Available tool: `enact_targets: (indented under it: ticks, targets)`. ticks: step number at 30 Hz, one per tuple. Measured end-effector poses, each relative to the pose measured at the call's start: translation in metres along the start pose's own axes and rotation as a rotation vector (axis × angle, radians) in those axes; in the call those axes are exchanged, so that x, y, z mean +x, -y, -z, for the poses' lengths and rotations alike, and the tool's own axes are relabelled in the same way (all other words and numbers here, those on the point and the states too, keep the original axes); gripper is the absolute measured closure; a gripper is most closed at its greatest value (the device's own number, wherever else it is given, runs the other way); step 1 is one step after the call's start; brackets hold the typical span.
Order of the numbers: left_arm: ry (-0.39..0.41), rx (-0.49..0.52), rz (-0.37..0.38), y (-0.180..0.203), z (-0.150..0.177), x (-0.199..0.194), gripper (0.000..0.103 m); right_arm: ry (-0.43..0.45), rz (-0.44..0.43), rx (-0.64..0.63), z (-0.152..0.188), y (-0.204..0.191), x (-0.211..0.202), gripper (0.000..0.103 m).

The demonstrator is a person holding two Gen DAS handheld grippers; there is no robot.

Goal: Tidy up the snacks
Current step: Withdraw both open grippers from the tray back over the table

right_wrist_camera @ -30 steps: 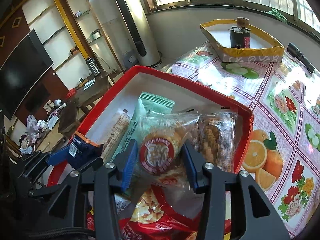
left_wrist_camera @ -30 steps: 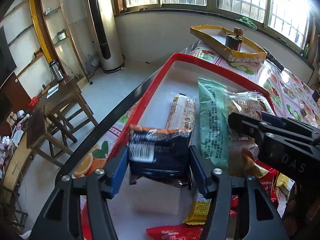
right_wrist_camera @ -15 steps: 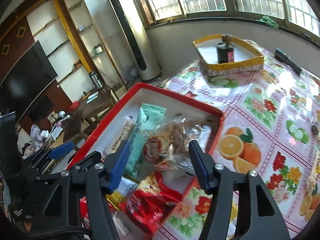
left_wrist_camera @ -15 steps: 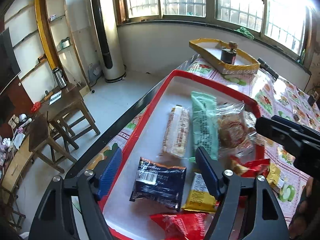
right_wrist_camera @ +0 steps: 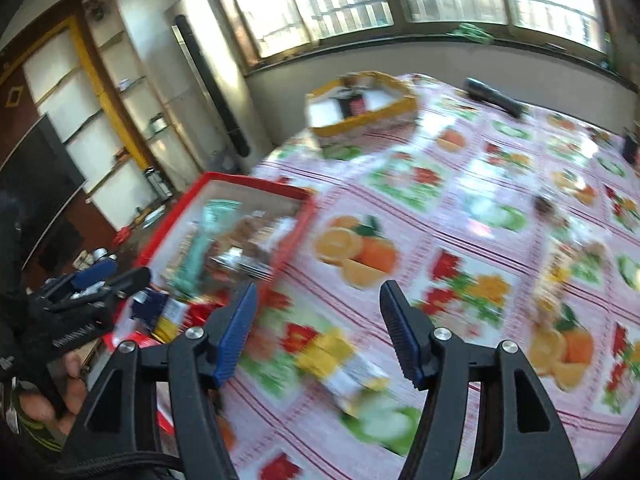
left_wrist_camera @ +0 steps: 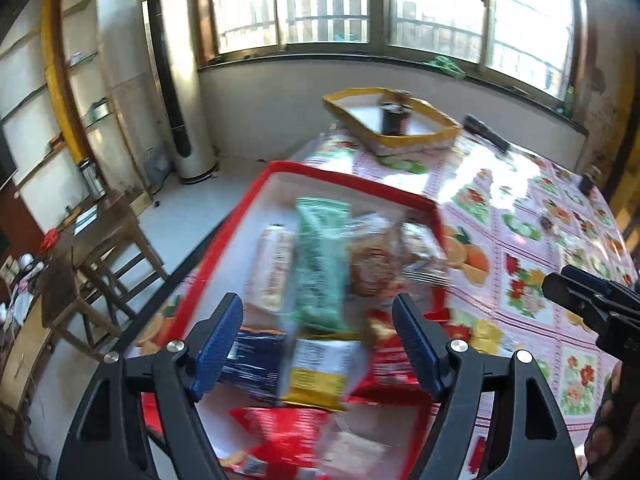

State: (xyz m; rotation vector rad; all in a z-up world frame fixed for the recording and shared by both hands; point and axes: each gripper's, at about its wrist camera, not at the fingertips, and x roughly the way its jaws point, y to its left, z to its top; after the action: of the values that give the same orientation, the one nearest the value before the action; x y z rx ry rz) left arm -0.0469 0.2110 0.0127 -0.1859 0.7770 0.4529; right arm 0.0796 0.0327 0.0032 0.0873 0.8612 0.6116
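A red tray (left_wrist_camera: 352,182) holds several snack packets: a green packet (left_wrist_camera: 320,264), a cookie bag (left_wrist_camera: 380,264), a dark blue packet (left_wrist_camera: 252,364) and a yellow packet (left_wrist_camera: 316,376). My left gripper (left_wrist_camera: 318,350) is open and empty, raised above the tray's near end. My right gripper (right_wrist_camera: 318,334) is open and empty over the tablecloth, to the right of the tray (right_wrist_camera: 256,184). A yellow-white packet (right_wrist_camera: 344,368) lies on the cloth just beyond its fingertips. Both views are blurred.
A yellow tray (left_wrist_camera: 392,128) with a dark can (left_wrist_camera: 394,118) stands at the table's far end. A black remote (right_wrist_camera: 494,96) lies near the far edge. Another small packet (right_wrist_camera: 560,264) lies on the fruit-print cloth at the right. A wooden table (left_wrist_camera: 100,232) stands on the floor to the left.
Both grippers let go of their packets in the tray a second ago and pulled back. The right gripper has swung right, out over the tablecloth.
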Motion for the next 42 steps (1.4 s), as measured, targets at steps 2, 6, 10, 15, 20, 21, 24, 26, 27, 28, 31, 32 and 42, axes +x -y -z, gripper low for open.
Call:
enact_targets:
  ticks: [2,6,10,15,20,21,24,26,27,28,31,32,42]
  targets:
    - [-0.002,0.024,0.027,0.014,0.001,-0.003,0.026,0.003,0.029,0.027,0.005,0.018,-0.009,0.038]
    - [-0.012,0.071,0.091,0.042,0.006,-0.010,0.026,0.009,0.074,0.065,0.017,0.044,-0.026,0.037]
    - [-0.028,0.115,0.138,0.069,0.013,-0.014,0.026,0.017,0.103,0.111,0.028,0.067,-0.040,0.037]
    - [-0.055,0.144,0.185,0.091,0.021,-0.016,0.026,0.030,0.124,0.144,0.039,0.084,-0.053,0.037]
    - [-0.074,0.153,0.214,0.104,0.024,-0.016,0.026,0.043,0.148,0.182,0.046,0.101,-0.063,0.037]
    - [-0.077,0.153,0.217,0.106,0.025,-0.016,0.026,0.046,0.154,0.191,0.048,0.105,-0.065,0.037]
    - [-0.098,0.143,0.233,0.111,0.026,-0.013,0.026,0.052,0.168,0.206,0.051,0.111,-0.069,0.037]
    - [-0.114,0.133,0.245,0.114,0.028,-0.011,0.026,0.058,0.174,0.215,0.052,0.115,-0.071,0.037]
    - [-0.124,0.127,0.248,0.116,0.030,-0.009,0.026,0.062,0.178,0.220,0.053,0.117,-0.073,0.037]
    - [-0.133,0.122,0.250,0.118,0.031,-0.007,0.026,0.065,0.181,0.223,0.054,0.118,-0.075,0.037]
    - [-0.177,0.104,0.268,0.124,0.036,0.000,0.026,0.070,0.184,0.237,0.057,0.123,-0.078,0.037]
    - [-0.190,0.099,0.272,0.127,0.038,0.003,0.026,0.068,0.184,0.239,0.058,0.125,-0.078,0.037]
    - [-0.238,0.080,0.263,0.134,0.043,0.018,0.026,0.067,0.190,0.274,0.064,0.141,-0.079,0.037]
